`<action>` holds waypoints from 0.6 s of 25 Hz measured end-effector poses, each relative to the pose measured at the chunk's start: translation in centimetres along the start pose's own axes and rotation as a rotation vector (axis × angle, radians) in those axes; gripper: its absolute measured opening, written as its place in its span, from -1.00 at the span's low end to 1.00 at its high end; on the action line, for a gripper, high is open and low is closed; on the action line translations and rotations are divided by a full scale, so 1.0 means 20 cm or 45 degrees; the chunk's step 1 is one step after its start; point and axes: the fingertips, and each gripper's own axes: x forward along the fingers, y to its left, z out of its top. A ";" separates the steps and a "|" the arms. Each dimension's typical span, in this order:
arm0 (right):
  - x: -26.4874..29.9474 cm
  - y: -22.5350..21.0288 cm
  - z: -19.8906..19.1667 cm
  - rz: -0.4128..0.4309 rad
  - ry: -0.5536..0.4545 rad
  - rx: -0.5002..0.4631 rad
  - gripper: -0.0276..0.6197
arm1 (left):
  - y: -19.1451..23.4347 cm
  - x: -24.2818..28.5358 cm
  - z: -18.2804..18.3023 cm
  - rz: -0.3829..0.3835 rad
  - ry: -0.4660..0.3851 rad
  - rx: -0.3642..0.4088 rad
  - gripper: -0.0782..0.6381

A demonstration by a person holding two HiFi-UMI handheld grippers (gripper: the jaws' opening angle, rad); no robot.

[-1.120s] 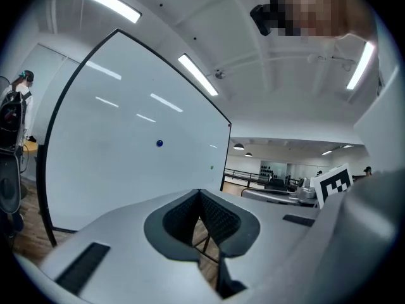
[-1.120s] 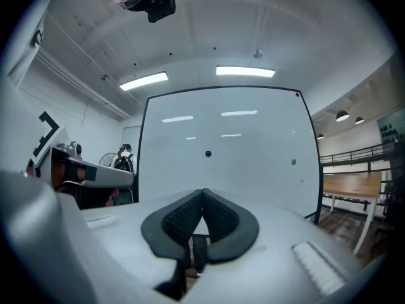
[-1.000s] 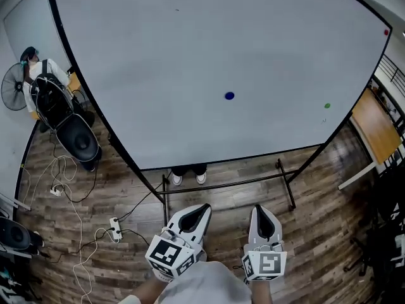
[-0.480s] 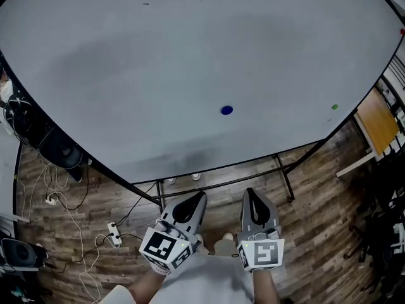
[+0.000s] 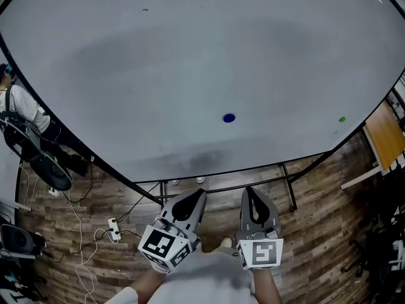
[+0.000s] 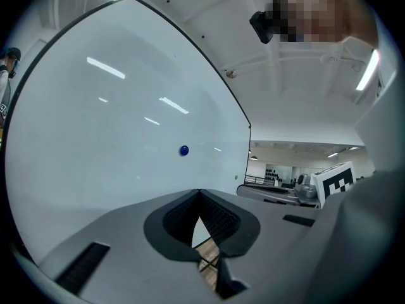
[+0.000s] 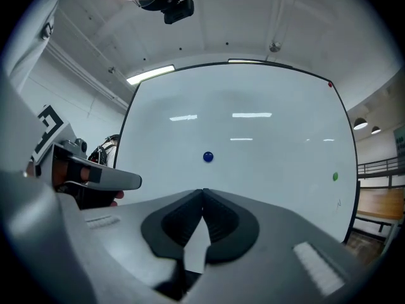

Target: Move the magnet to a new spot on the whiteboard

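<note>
Since a second ago the whiteboard (image 5: 190, 56) is looming far larger in the head view, its top and side edges now running off the frame, and the two grippers are sitting slightly higher at 6 o'clock. The left gripper (image 5: 201, 194) and the right gripper (image 5: 250, 192) are pointing side by side toward the board, well short of it, above the wooden floor (image 5: 316, 233). Both are pinching their jaws together at the tips and are carrying nothing.

The blue magnet (image 5: 229, 118) is clinging to the board's lower half, toward 5 o'clock from its middle and at 12 o'clock from the gap between the grippers, apart from both. A green magnet (image 5: 342, 119) is sitting far off at its 3 o'clock, near the board's right edge.

In the right gripper view the blue magnet is hanging at 12 o'clock above the closed tips; in the left gripper view it is lying at 11 o'clock.

A person (image 5: 16, 106) is standing at 9 o'clock beside the board, and a power strip (image 5: 114, 228) is lying on the floor at 8 o'clock.
</note>
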 end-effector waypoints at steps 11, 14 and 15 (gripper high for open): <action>0.14 0.01 0.11 0.075 -0.033 -0.098 -0.75 | 0.01 0.04 0.04 0.016 -0.009 0.013 -0.76; 0.20 0.03 0.16 0.097 -0.049 -0.115 -0.67 | 0.04 0.04 0.06 0.023 -0.016 0.006 -0.76; 0.22 0.03 0.17 0.099 -0.053 -0.119 -0.63 | 0.05 0.05 0.07 0.027 -0.020 0.005 -0.76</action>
